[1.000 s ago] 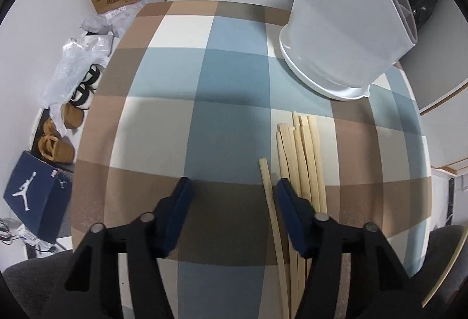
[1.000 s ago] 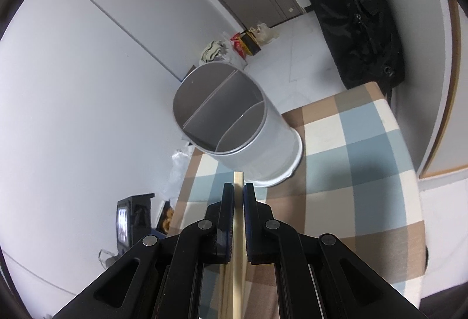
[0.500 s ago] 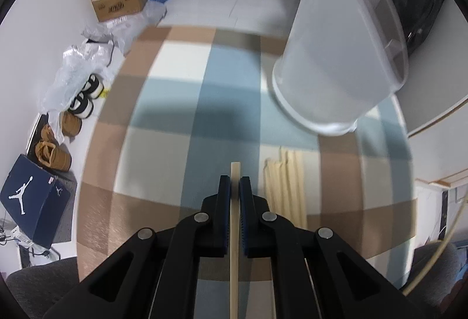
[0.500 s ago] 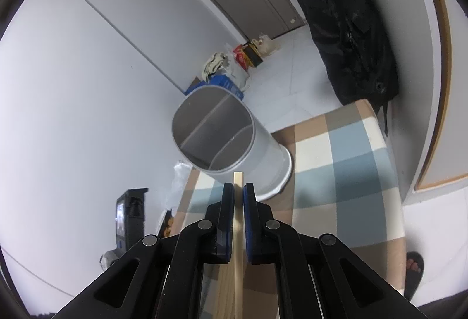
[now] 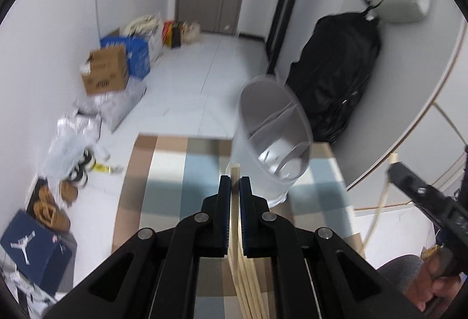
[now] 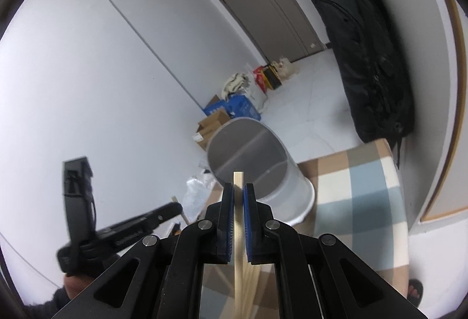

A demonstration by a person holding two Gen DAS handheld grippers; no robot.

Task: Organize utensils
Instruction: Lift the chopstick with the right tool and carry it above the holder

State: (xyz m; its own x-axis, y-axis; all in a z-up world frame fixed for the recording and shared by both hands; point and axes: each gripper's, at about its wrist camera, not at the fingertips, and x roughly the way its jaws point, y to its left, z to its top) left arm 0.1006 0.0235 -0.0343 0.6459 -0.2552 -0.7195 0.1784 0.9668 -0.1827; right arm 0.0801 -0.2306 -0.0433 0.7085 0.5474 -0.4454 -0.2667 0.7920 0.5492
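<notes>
My left gripper [image 5: 235, 181] is shut on a wooden chopstick [image 5: 235, 172] and holds it high above the checked table, its tip pointing toward the white divided utensil holder [image 5: 273, 132]. My right gripper [image 6: 238, 187] is shut on another wooden chopstick [image 6: 238, 178], its tip just in front of the holder [image 6: 248, 155]. Several more chopsticks [image 5: 248, 284] lie on the table below the left gripper. The right gripper shows at the right edge of the left wrist view [image 5: 393, 165], the left gripper at the left of the right wrist view [image 6: 177, 206].
The checked cloth [image 5: 175, 172] covers the table; its far edge lies just beyond the holder. A black bag [image 5: 336, 79] hangs by the wall behind. Boxes [image 5: 105, 73], plastic bags and shoes [image 5: 49, 205] lie on the floor to the left.
My left gripper shut on a chopstick from the table and lifted it well above the cloth, tilting up toward the holder. My right gripper rose higher with its chopstick.
</notes>
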